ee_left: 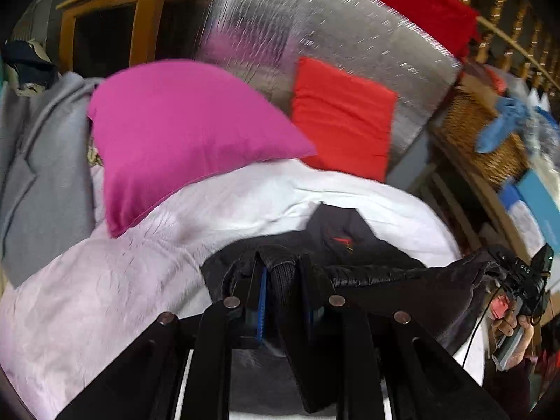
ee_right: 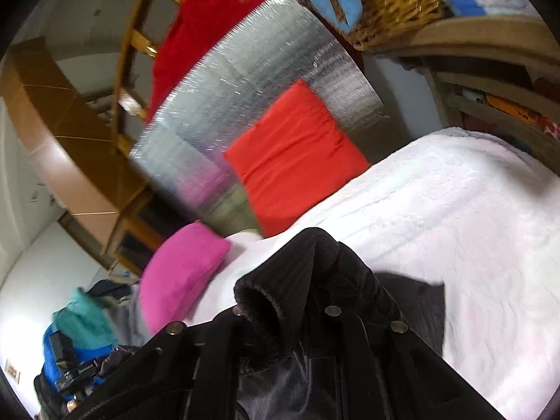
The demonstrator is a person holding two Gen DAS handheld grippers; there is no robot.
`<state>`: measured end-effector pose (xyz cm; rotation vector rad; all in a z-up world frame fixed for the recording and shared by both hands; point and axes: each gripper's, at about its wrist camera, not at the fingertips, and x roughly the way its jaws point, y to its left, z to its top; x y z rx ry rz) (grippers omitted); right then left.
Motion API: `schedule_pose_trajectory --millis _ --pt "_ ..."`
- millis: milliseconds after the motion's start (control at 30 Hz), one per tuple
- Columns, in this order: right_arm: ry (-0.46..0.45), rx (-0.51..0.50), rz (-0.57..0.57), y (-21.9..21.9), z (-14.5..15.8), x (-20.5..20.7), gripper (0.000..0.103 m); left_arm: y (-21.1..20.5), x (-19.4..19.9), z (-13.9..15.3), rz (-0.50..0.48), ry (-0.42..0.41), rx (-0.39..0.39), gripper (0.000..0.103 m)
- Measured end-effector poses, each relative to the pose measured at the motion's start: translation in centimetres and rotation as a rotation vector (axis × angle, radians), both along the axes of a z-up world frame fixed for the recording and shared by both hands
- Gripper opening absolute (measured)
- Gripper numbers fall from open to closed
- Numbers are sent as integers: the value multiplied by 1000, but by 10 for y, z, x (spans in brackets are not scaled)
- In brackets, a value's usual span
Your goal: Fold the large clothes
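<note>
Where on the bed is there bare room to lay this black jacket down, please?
The white blanket is bare on its wide stretch right of the jacket, below the wicker basket. It is crowded toward the head: the pink pillow, red pillow and grey coat sit there.

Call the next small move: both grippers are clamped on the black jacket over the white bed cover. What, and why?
Probably carry the held edge forward and lay it down flat. The left gripper and right gripper each pinch a ribbed edge of the black jacket, which hangs stretched between them above the white bed cover. Stop short of the pink pillow and red pillow.
</note>
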<state>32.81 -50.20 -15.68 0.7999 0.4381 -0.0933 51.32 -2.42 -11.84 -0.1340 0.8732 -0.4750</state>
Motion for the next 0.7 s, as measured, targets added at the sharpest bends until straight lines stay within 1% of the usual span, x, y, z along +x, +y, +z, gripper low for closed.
schedule_pose_trajectory --millis 67,233,400,467,500,533,567,600,633,667,700 --pt "38 -7 -18 -6 -18 36 11 -13 33 -22 13 25 26 18" --pt "107 13 -59 -27 -64 103 11 -31 88 -69 40 86 37 18" --pt "141 31 -84 -37 -98 145 11 -36 118 -104 77 129 44 18" --pt "151 57 -77 -40 -111 159 11 -37 128 -118 105 134 47 19" --pt "168 81 -72 -42 -118 165 13 -38 131 -125 112 137 47 20" --pt "185 119 -70 -46 -125 169 22 -39 133 -129 116 139 49 22" --pt "197 178 -63 -52 -133 171 27 -40 134 -134 121 143 50 23" --pt "182 249 -54 -59 -139 169 43 -39 134 -136 125 151 39 23" --pt "152 307 -61 -67 -142 162 56 -37 134 -136 129 157 22 24" --pt "114 354 -80 -75 -141 153 81 -31 131 -133 134 167 -19 29" --pt "71 389 -112 -82 -138 139 87 -27 130 -131 139 169 -37 34"
